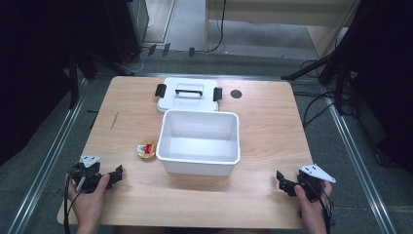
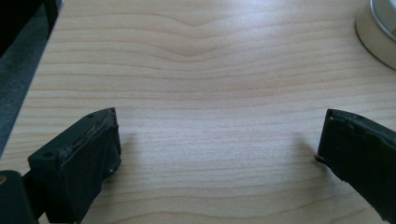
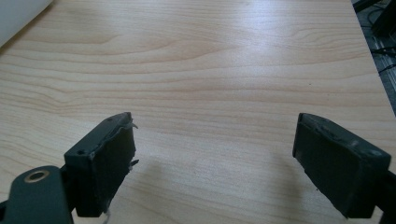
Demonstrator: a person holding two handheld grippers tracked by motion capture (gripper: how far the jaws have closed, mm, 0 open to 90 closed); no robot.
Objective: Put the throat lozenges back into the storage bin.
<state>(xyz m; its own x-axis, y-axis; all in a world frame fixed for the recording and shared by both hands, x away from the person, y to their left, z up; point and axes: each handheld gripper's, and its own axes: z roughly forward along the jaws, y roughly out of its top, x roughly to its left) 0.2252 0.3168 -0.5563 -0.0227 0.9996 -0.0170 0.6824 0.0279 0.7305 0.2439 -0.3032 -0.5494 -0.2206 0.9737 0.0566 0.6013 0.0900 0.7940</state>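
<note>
From above, my left claw (image 1: pixel 115 176) sits at the worktop's (image 1: pixel 263 126) near-left corner, my right claw (image 1: pixel 283 184) near-right, the round tin (image 1: pixel 146 149) touching the white tub (image 1: pixel 199 141). Left gripper view: jaws apart, tin (image 2: pixel 378 35) far-right. Right gripper view: jaws apart, nothing between.

A light wooden table (image 1: pixel 272 122) stands on grey carpet (image 1: pixel 44 161); dark stands (image 1: pixel 73 78) and cables (image 1: pixel 316 105) flank it, pale wooden furniture (image 1: pixel 292 14) upper right.
</note>
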